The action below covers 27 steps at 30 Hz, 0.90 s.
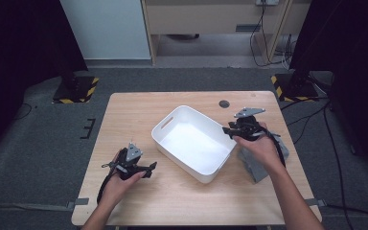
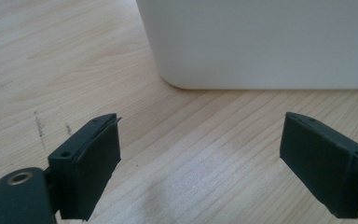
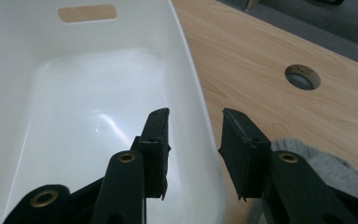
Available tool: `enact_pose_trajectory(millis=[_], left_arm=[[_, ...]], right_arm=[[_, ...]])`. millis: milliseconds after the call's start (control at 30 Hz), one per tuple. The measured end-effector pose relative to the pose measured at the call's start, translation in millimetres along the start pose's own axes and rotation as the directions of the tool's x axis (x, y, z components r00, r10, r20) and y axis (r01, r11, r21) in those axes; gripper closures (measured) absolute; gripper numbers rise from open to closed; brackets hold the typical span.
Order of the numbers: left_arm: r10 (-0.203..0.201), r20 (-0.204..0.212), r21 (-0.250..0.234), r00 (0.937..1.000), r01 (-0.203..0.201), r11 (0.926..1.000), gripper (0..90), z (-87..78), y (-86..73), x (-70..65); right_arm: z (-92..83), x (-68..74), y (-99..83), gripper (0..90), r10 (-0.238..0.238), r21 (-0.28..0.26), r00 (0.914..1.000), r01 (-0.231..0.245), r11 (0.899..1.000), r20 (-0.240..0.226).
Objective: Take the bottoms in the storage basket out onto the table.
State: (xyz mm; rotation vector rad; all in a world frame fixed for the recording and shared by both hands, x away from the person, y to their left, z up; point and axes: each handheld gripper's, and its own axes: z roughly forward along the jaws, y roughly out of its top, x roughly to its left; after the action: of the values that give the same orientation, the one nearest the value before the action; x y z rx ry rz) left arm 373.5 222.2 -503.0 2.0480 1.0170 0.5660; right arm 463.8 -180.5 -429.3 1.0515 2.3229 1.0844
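A white plastic bin with a handle slot lies at an angle in the middle of the wooden table, and it is empty. My right gripper sits at the bin's right end. In the right gripper view its jaws straddle the bin's wall, one inside and one outside, with a gap still showing at the pads. A grey cloth lies under the right hand beside the bin. My left gripper hovers low over bare wood with its jaws wide open, pointing at the bin's near corner.
A round cable hole sits in the table behind the bin. Bare wood stretches left and in front of the bin. Black stands with yellow-striped bases flank the table on the grey carpet, and cables run along the right side.
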Motion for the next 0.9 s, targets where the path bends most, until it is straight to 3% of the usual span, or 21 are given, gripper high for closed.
enact_pose_trajectory(millis=[67, 167, 333, 433, 500, 733, 767, 900], left_arm=[[-0.009, 0.003, -0.019, 1.0000, 0.009, 0.9998, 13.0, -1.3, 1.2, -0.7], [0.008, -0.012, -0.041, 0.9999, -0.009, 0.9991, 14.7, -3.9, 2.3, -1.7], [-0.006, 0.012, -0.070, 0.9999, 0.006, 0.9975, 15.1, -5.7, 5.1, -4.1], [0.008, 0.015, -0.088, 0.9999, -0.006, 0.9961, 18.0, -6.0, 6.8, -7.9], [-0.009, 0.030, -0.102, 0.9995, 0.012, 0.9947, 19.4, -5.6, 8.1, -10.2], [-0.001, 0.007, -0.099, 1.0000, 0.002, 0.9951, 24.2, -2.7, 9.9, -14.0], [-0.005, -0.017, -0.106, 0.9998, 0.003, 0.9943, 25.3, -2.8, 10.3, -12.1], [-0.060, -0.042, -0.119, 0.9973, 0.055, 0.9914, 27.8, -0.7, 9.8, -2.3]], right_arm=[[2.4, 3.4, 0.3, 61.0, -0.012, 0.009, 0.9998, 0.011, 1.000, 0.018], [5.9, 1.8, -0.7, 60.4, -0.021, 0.026, 0.9994, 0.020, 0.999, 0.029], [12.8, -3.8, -3.7, 58.9, 0.008, 0.063, 0.9997, -0.009, 0.998, 0.022], [16.5, -3.0, -4.9, 60.1, 0.001, 0.081, 1.0000, -0.001, 0.997, 0.004], [18.7, -0.8, -6.6, 60.2, -0.019, 0.088, 0.9998, 0.018, 0.996, 0.009], [16.1, 6.7, -6.9, 61.2, -0.033, 0.098, 0.9993, 0.034, 0.995, -0.015], [14.8, 11.8, -6.6, 60.9, -0.038, 0.104, 0.9988, 0.041, 0.994, -0.031], [12.1, 22.9, -6.4, 60.1, -0.033, 0.082, 0.9974, 0.038, 0.996, -0.064]])
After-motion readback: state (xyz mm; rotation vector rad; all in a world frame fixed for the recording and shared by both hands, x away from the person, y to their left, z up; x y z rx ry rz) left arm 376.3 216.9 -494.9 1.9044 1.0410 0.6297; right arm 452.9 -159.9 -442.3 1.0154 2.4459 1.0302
